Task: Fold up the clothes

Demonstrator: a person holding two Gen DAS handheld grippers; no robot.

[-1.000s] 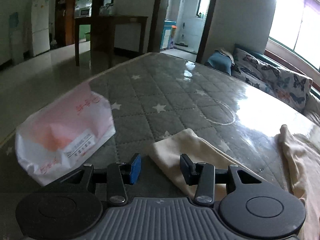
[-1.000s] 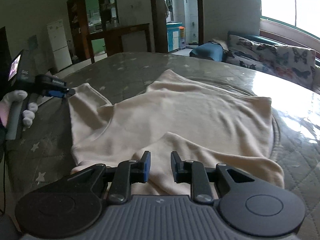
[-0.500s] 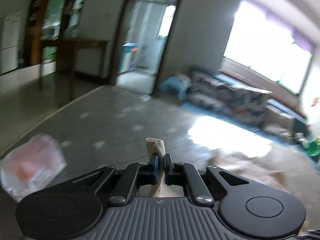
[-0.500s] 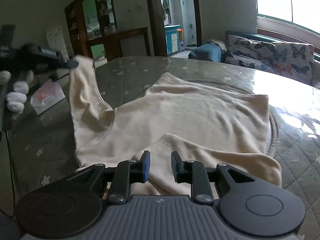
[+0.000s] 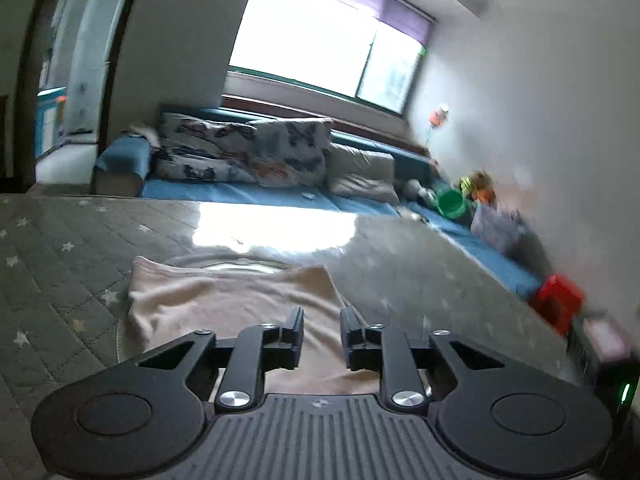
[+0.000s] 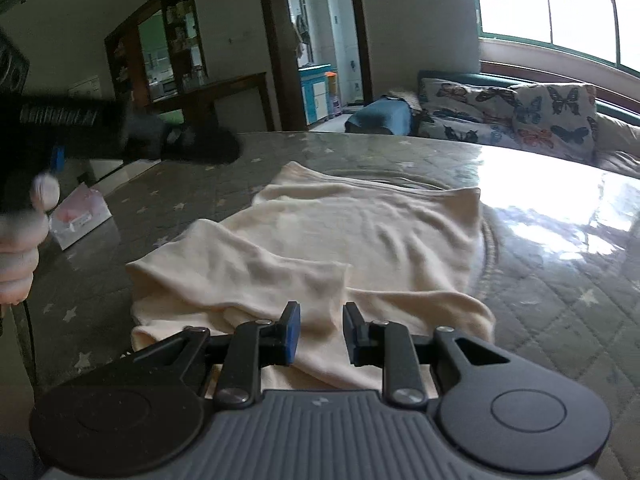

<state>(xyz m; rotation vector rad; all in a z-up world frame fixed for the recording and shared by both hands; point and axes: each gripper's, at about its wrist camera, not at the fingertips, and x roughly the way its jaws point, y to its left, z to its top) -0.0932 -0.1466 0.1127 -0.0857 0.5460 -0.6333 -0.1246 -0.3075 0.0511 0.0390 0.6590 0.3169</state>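
While both pairs of tongs hang with their fingers parted and nothing between them, the cream shirt (image 6: pixel 360 240) lies spread on the counter (image 6: pixel 560 280), whose grey quilted cover is dotted with white stars. Nearest, the right tongs (image 6: pixel 318 334) hover over the shirt's near edge, where one sleeve (image 6: pixel 248 268) lies folded across the body from the left. From the left side, the left tongs (image 5: pixel 320 334) sit released above the cloth, a gloved hand gripping their handle. Farther left on the counter rests a pink and white packet (image 6: pixel 80 216), apart from the shirt. Beyond the counter's far edge stands a blue sofa (image 5: pixel 280 196) with butterfly cushions (image 6: pixel 520 116) under a bright window (image 5: pixel 320 52).
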